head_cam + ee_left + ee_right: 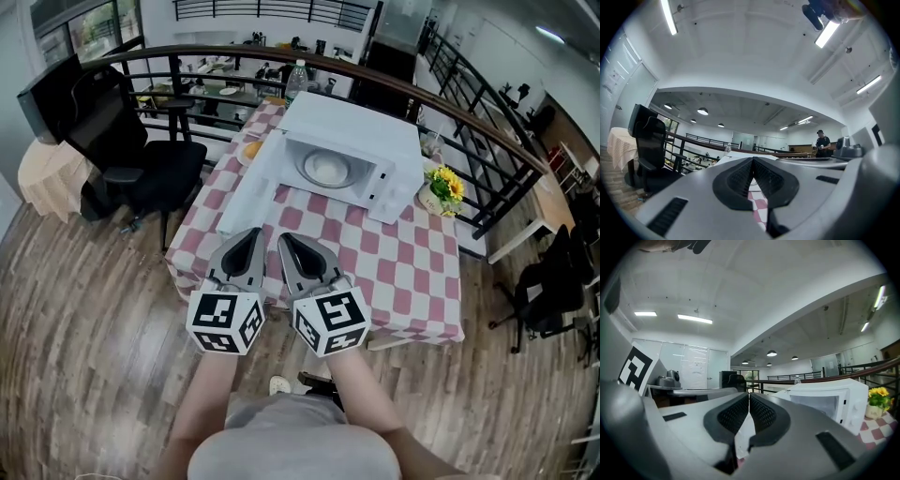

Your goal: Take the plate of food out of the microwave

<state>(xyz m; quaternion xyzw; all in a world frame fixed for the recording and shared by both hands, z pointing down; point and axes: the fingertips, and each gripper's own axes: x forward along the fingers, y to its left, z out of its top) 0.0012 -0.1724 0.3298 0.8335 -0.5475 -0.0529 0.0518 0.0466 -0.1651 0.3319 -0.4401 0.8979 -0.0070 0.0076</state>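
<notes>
Since the left gripper (251,239) and right gripper (287,242) fingers are clenched empty, I'd open them before reaching the round white plate (326,169) in the white microwave (398,150).

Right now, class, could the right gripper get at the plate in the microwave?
Probably yes: the microwave door stands open and only bare checked tablecloth lies between the right gripper and the plate. Its shut fingers must open first.
</notes>
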